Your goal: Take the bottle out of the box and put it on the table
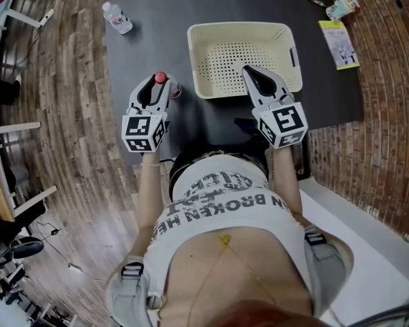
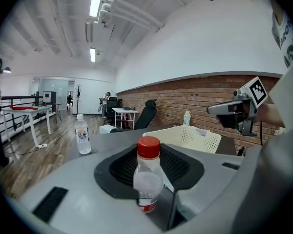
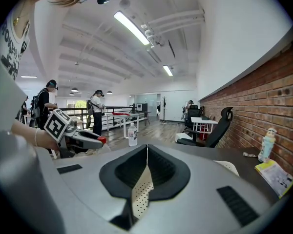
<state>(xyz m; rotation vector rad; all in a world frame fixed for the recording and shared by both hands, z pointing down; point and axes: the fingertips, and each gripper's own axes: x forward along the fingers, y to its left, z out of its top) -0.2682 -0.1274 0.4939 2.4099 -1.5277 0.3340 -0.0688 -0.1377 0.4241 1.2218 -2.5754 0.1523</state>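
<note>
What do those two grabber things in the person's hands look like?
Both the left gripper and the right gripper have grey, pointed jaws lined with black ribbed pads. Each carries a white cube printed with black square markers. The person wears a white T-shirt with dark lettering.

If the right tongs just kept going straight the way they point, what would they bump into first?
Probably the cream basket: the right tongs aim slightly down into its perforated inside.
</note>
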